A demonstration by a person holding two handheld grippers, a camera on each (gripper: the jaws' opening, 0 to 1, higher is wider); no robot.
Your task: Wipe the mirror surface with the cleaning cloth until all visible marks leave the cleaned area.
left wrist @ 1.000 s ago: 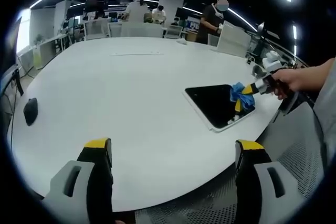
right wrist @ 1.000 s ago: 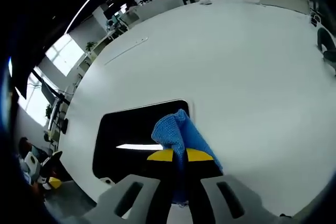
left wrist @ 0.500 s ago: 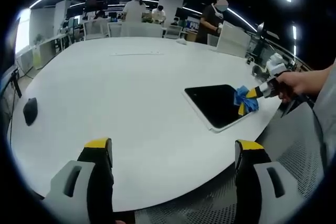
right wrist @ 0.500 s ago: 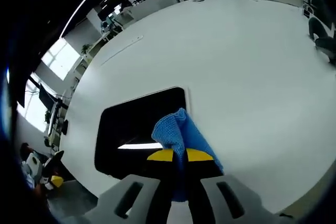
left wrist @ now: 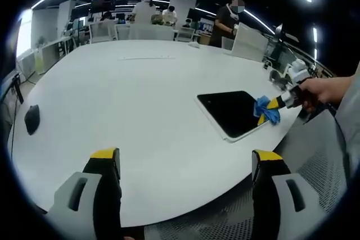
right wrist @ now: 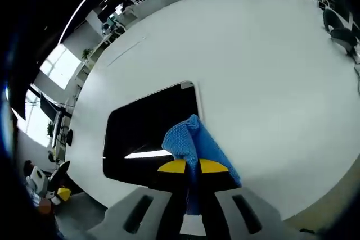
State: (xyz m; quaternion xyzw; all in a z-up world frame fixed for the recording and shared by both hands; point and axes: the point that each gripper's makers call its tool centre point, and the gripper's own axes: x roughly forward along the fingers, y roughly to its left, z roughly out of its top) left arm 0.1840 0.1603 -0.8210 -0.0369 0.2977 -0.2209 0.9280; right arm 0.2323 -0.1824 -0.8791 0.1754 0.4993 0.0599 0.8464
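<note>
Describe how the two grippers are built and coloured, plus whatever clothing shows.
Left gripper: two black fingers with yellow tips on grey plastic bases with slots. Right gripper: the same black fingers, yellow tips and slotted grey bases. A grey sleeve shows beside the hand.

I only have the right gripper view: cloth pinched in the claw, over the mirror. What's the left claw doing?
Observer: The left claw is open and empty, above the near edge of the white table, well short of the mirror.
Operator: Anything else on the table over there?
Observer: A small black object, maybe a mouse, lies near the table edge at the left of the left gripper view, far from the mirror.
Operator: Where's the cloth from that side?
Observer: The blue cloth sits at the mirror's edge nearest the hand that holds the right claw.
</note>
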